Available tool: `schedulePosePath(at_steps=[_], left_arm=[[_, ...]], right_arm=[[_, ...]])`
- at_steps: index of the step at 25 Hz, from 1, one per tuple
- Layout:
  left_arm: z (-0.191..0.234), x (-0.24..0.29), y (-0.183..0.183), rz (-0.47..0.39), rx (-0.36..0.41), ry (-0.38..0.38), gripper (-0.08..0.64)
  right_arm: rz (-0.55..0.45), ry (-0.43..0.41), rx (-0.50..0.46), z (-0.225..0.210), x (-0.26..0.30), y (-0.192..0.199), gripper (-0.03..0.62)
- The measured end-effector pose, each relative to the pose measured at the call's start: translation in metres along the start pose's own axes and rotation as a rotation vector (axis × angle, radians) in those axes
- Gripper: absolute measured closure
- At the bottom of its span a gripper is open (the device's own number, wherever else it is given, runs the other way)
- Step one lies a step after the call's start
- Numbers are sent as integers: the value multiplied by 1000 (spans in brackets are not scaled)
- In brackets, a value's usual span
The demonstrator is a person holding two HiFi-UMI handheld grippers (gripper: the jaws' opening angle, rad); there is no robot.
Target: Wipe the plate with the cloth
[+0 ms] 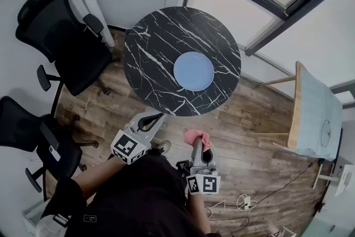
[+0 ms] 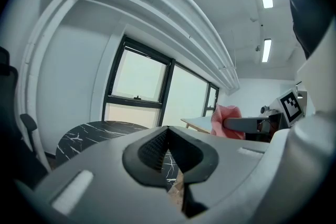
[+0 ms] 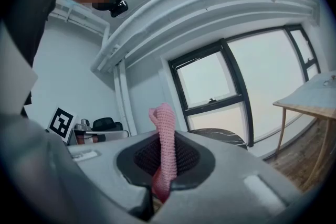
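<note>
While plate [image 1: 193,71] on table [image 1: 148,58], chairs [image 1: 65,39] beside.

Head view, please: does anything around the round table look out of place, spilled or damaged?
Nothing stands out. The plate lies flat and alone on the round table, with no spill visible, and the pink cloth is clamped in the right hand-held gripper, off the table.

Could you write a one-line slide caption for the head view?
Right gripper holds a pink cloth, left gripper shut and empty, both short of the blue plate on the black table.
</note>
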State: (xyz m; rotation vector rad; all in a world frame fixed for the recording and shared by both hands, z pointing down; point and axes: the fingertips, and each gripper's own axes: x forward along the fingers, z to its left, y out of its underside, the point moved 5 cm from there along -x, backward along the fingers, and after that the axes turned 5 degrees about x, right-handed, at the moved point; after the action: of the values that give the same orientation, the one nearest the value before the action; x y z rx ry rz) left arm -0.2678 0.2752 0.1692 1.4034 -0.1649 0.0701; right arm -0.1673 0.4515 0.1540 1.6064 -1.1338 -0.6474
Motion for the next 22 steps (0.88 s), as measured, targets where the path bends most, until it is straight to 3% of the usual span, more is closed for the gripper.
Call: schedulePosePath(at_steps=[12, 22], left_arm=[[2, 11, 22, 64, -30, -48, 558], [72, 74, 34, 124, -112, -15, 558]], right_arm=[[66, -34, -15, -24, 14, 17, 583], [114, -28, -47, -32, 106, 9, 583]])
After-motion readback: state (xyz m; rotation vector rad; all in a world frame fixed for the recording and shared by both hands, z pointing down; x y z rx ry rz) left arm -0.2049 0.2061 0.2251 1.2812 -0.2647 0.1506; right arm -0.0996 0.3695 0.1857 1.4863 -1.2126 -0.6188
